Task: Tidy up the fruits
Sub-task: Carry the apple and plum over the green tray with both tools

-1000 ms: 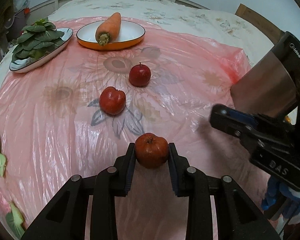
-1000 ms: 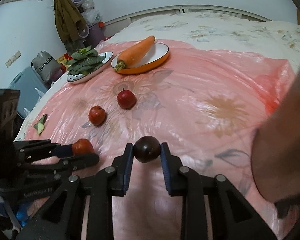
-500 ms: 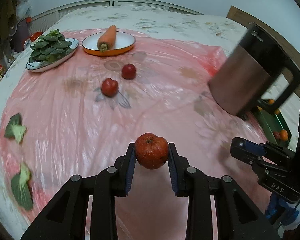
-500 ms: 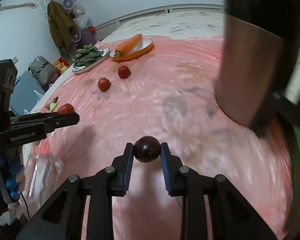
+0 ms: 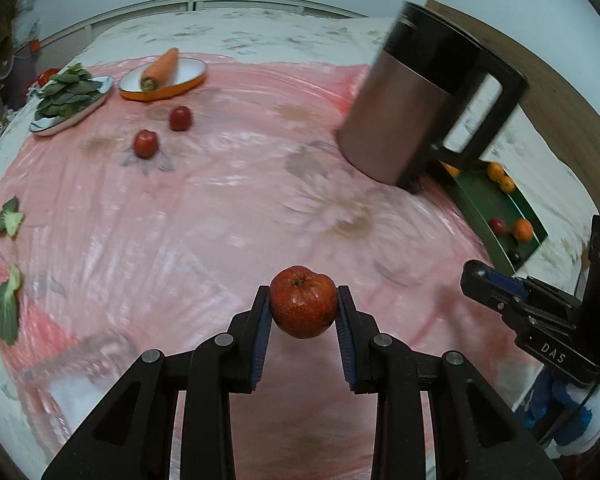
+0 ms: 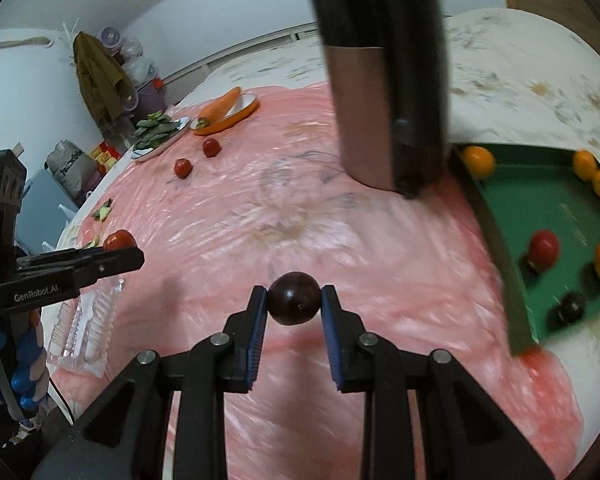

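My left gripper (image 5: 303,310) is shut on a red apple (image 5: 303,300), held above the pink cloth. My right gripper (image 6: 294,302) is shut on a dark plum (image 6: 294,298). A green tray (image 6: 540,208) lies to the right and holds several oranges, a red apple (image 6: 544,246) and a dark plum (image 6: 573,306). Two more red apples (image 5: 146,143) (image 5: 180,118) rest far back on the cloth. The right gripper's side (image 5: 532,320) shows in the left wrist view, the left gripper with its apple (image 6: 118,240) in the right wrist view.
A tall metal kettle (image 5: 404,108) with a black handle stands beside the tray's near corner. Far back sit an orange dish with a carrot (image 5: 160,68) and a plate of greens (image 5: 68,92). Loose leaves (image 5: 8,220) lie at the left edge. A clear plastic box (image 6: 84,320) lies left.
Both grippers have drawn back and swung right with their fruit still held. The far dishes look smaller, and the kettle and green tray have come into view.
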`<state>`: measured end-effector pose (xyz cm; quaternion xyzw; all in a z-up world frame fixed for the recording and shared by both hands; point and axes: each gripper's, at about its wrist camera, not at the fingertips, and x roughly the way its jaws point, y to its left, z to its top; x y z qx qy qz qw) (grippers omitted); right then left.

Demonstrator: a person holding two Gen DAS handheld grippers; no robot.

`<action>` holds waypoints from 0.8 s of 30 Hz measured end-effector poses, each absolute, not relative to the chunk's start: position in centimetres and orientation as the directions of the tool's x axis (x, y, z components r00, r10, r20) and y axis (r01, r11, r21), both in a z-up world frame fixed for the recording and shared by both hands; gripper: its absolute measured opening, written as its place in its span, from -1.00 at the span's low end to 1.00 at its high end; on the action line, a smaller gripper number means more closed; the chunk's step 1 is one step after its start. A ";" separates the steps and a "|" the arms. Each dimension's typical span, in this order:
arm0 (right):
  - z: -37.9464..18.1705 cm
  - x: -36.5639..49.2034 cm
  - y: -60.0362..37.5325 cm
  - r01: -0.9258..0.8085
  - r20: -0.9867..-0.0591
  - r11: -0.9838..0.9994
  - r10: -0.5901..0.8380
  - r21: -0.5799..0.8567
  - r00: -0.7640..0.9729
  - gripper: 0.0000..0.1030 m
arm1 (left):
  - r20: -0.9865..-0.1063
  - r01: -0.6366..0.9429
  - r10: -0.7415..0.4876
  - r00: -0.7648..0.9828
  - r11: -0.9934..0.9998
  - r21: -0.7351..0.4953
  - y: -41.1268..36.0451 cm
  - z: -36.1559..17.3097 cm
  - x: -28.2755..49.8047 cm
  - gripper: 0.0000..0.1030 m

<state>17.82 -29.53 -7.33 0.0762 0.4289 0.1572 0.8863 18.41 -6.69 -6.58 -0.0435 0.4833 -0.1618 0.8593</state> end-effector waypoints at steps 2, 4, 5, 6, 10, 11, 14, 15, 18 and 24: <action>-7.4 17.2 -30.7 -0.196 -0.734 0.943 0.334 0.271 0.592 -0.74 | -0.818 0.249 -0.326 0.473 0.941 -0.231 -8.0 -6.6 17.8 -0.49; -7.4 16.6 -32.2 -0.175 -0.731 0.946 0.323 0.274 0.601 -0.74 | -0.822 0.262 -0.329 0.465 0.938 -0.227 -9.1 -6.6 17.4 -0.49; -7.5 16.3 -32.9 -0.165 -0.729 0.947 0.318 0.276 0.607 -0.74 | -0.824 0.271 -0.331 0.460 0.936 -0.224 -9.8 -6.6 17.2 -0.49; -7.5 16.0 -33.7 -0.152 -0.726 0.948 0.312 0.280 0.612 -0.74 | -0.826 0.281 -0.332 0.455 0.934 -0.221 -10.5 -6.6 17.0 -0.49; -7.9 15.0 -37.1 -0.092 -0.719 0.952 0.282 0.292 0.636 -0.74 | -0.833 0.325 -0.332 0.442 0.925 -0.197 -13.4 -6.5 16.5 -0.48; -8.0 14.8 -38.0 -0.078 -0.717 0.953 0.273 0.293 0.641 -0.74 | -0.834 0.335 -0.334 0.438 0.922 -0.194 -14.1 -6.5 16.5 -0.49; -8.1 14.4 -40.6 -0.032 -0.712 0.957 0.237 0.289 0.661 -0.74 | -0.836 0.372 -0.346 0.426 0.909 -0.186 -16.6 -6.3 16.6 -0.49; -8.1 14.3 -41.5 -0.017 -0.710 0.958 0.223 0.285 0.668 -0.74 | -0.836 0.385 -0.350 0.422 0.904 -0.184 -17.4 -6.3 16.7 -0.49; -7.9 14.2 -44.1 0.026 -0.700 0.962 0.180 0.273 0.692 -0.74 | -0.835 0.430 -0.368 0.408 0.885 -0.180 -20.4 -6.1 16.9 -0.48; -7.4 14.4 -49.6 0.107 -0.677 0.961 0.097 0.254 0.730 -0.74 | -0.826 0.506 -0.409 0.387 0.844 -0.180 -26.2 -5.6 18.3 -0.48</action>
